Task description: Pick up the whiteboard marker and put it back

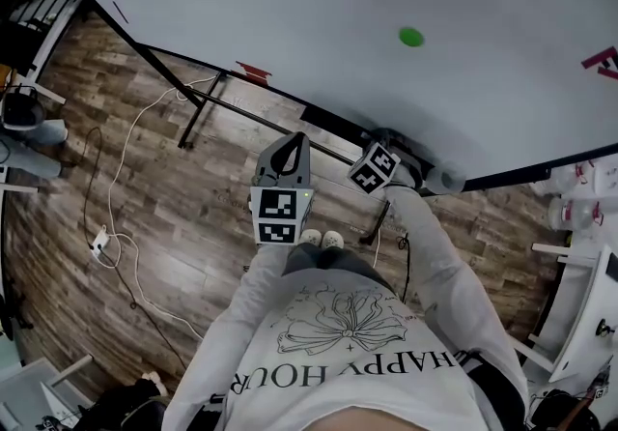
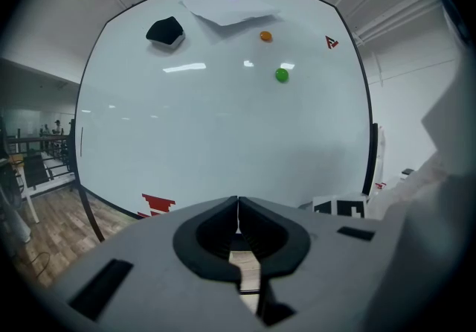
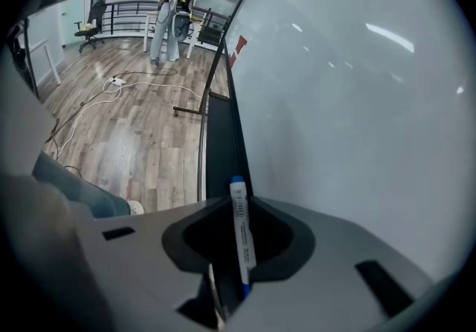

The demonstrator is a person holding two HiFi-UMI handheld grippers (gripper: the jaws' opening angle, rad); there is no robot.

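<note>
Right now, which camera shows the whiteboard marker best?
Right gripper view: the whiteboard marker lies full length between the right gripper's closing jaws. Head view shows only that gripper; left gripper view misses it.

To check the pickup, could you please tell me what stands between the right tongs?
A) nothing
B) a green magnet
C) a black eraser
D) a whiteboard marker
D: the right gripper view shows the whiteboard marker between the jaws of the right tongs, which are closing around it.
</note>
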